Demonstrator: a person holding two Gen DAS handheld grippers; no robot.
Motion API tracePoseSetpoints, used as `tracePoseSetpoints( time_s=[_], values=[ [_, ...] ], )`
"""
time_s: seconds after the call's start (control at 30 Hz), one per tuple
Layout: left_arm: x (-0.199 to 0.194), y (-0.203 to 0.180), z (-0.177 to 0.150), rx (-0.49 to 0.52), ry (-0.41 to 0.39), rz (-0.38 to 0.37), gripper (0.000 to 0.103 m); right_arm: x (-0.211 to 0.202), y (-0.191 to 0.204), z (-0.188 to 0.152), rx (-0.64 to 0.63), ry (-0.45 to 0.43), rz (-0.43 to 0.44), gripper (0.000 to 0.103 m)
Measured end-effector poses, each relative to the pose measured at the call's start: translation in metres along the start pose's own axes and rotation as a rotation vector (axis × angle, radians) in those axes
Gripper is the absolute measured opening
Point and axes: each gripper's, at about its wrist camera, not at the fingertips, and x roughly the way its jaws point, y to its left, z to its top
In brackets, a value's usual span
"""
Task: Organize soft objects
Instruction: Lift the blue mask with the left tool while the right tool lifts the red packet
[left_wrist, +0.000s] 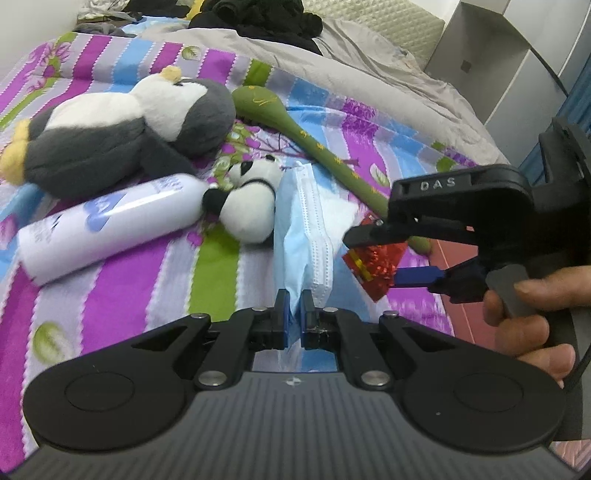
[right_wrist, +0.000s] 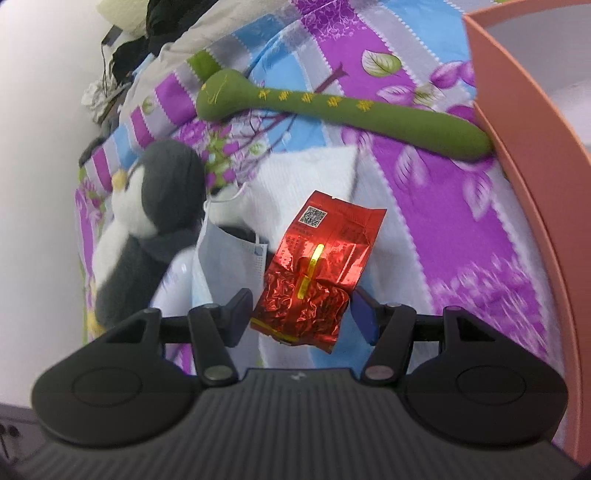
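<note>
My left gripper (left_wrist: 294, 310) is shut on the near edge of a light blue face mask (left_wrist: 304, 236) that lies on the striped bedspread; the mask also shows in the right wrist view (right_wrist: 229, 254). My right gripper (right_wrist: 301, 317) is open, its fingers on either side of a red foil packet (right_wrist: 317, 273), which also shows in the left wrist view (left_wrist: 373, 264). A grey and white penguin plush (left_wrist: 122, 129), a small panda plush (left_wrist: 247, 203) and a green soft spoon-shaped toy (left_wrist: 306, 140) lie beyond.
A white bottle (left_wrist: 107, 225) lies beside the panda. A pink box (right_wrist: 532, 155) stands at the right by the green toy's end (right_wrist: 465, 138). A grey blanket (left_wrist: 332, 62) and dark clothes (left_wrist: 273, 18) lie at the far side. A white folded cloth (right_wrist: 310, 177) lies under the packet.
</note>
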Motion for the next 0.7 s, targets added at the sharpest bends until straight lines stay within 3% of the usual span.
tracePoseSetpoints(
  time_s=[0.47,0.7],
  values=[
    [-0.058,0.016,-0.063,-0.024,0.051,0.014,0.006,-0.041,-0.024,-0.093,-0.157,0.004,-0.100,0.061],
    [-0.066,0.016,-0.081,-0.020,0.065,0.015,0.007,-0.046,-0.025,-0.128,-0.336,-0.001,-0.168,0.062]
  ],
)
